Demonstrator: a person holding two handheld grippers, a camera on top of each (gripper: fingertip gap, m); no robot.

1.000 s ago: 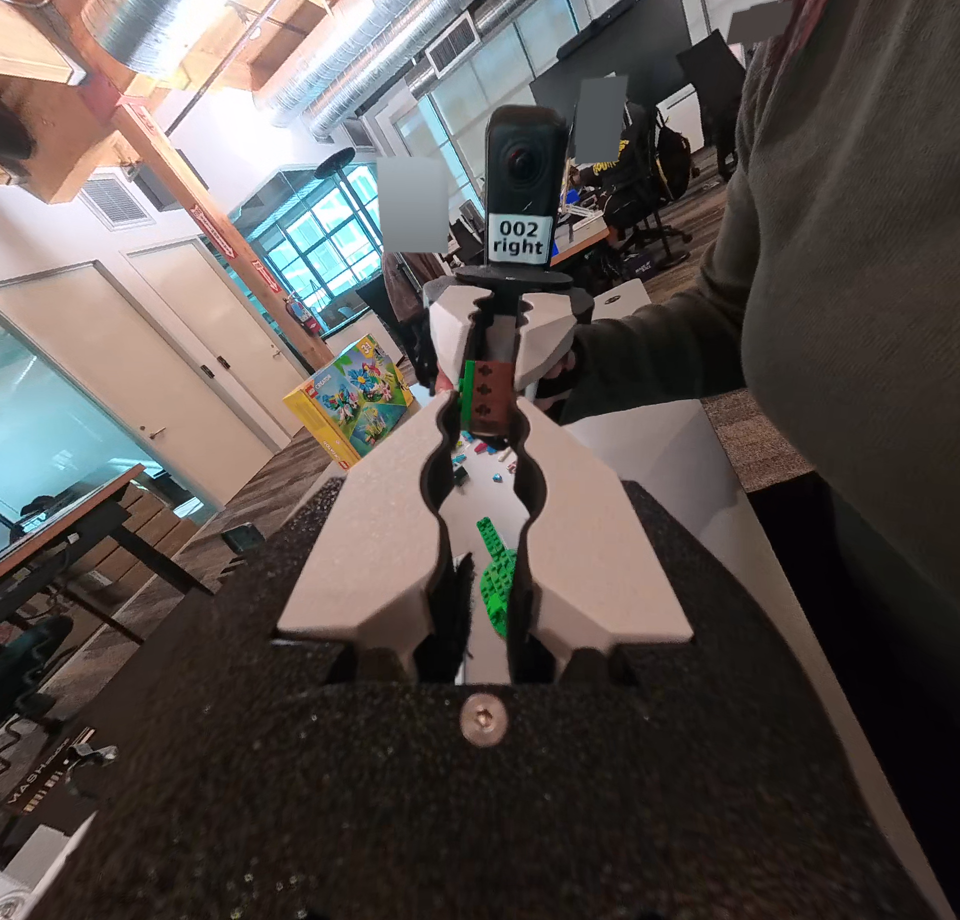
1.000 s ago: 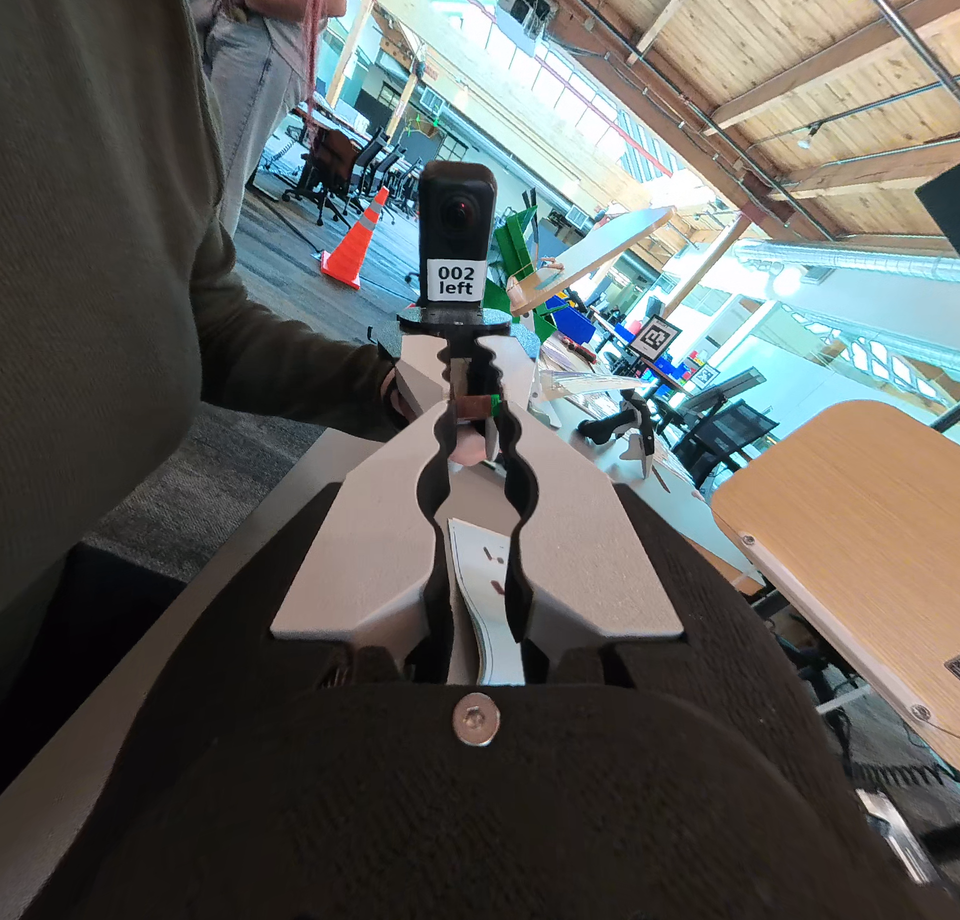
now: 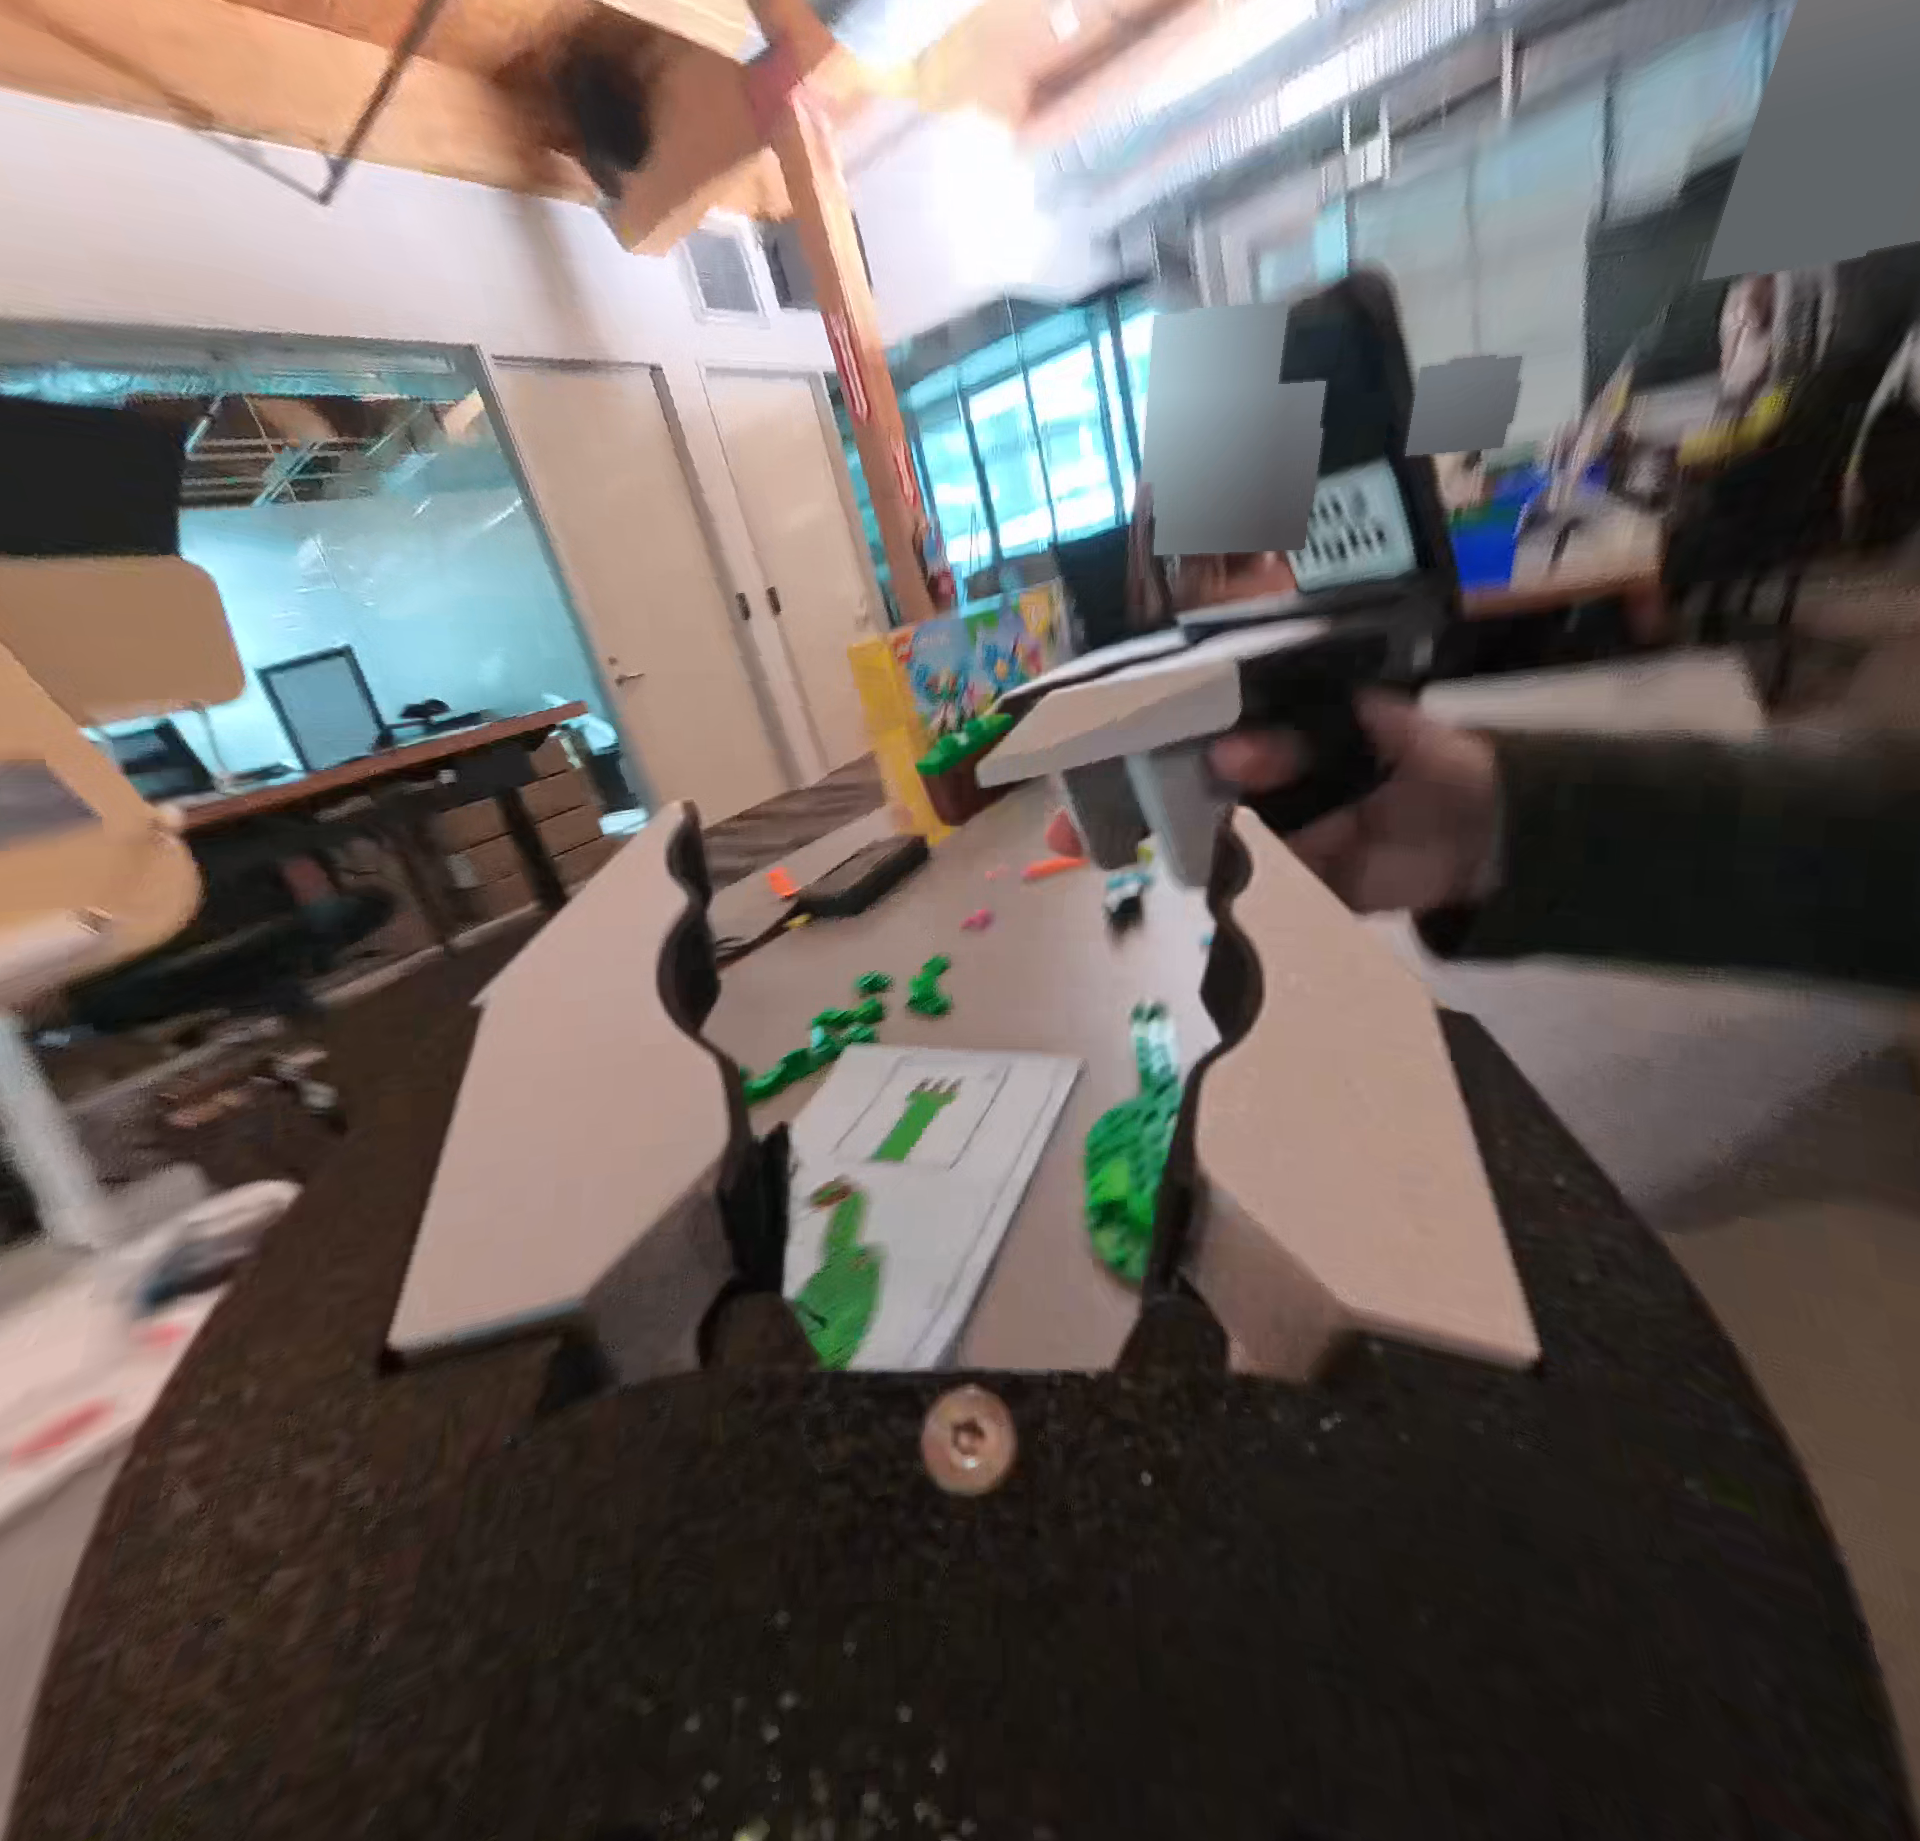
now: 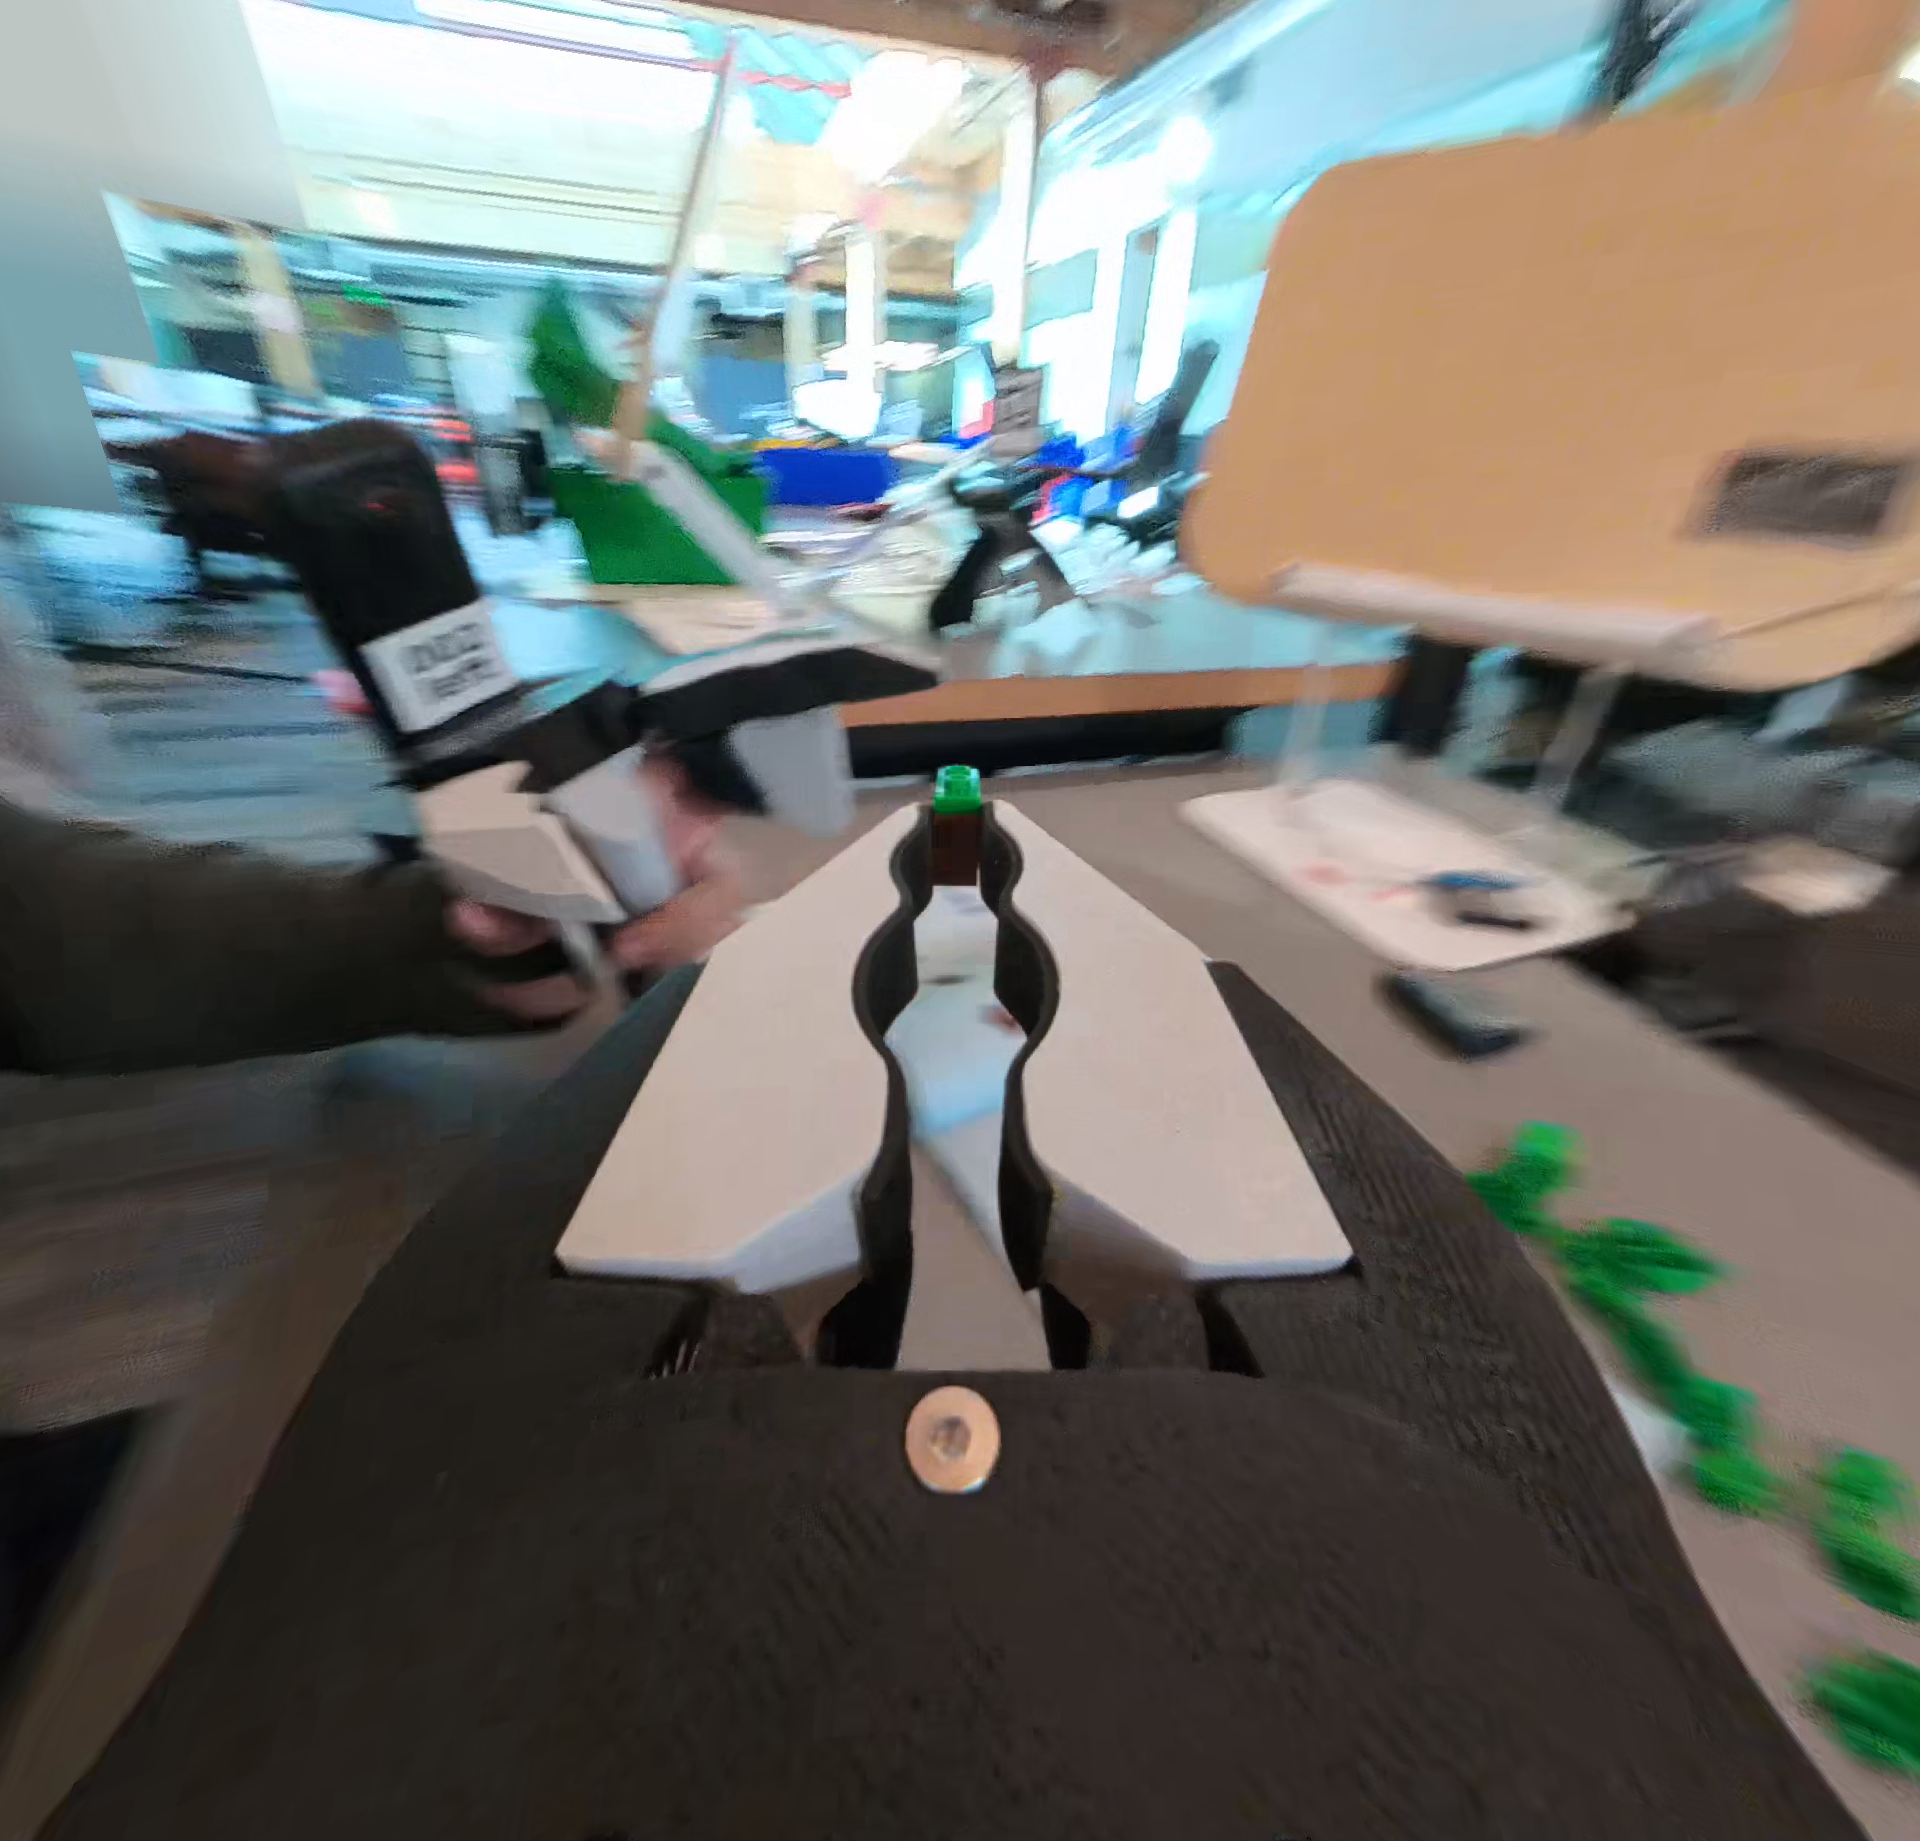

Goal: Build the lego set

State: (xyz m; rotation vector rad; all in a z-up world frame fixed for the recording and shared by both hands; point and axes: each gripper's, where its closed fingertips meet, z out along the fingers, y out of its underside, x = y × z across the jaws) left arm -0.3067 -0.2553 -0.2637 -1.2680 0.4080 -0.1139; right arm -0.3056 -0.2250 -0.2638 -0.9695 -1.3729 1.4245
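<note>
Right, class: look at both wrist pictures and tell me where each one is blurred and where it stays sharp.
Left wrist view: the room and the right gripper are smeared by motion, while the left gripper close to the lens stays sharp. Right wrist view: the room and the loose green pieces are streaked, while the right gripper and the brown and green piece in its tips stay crisp.
</note>
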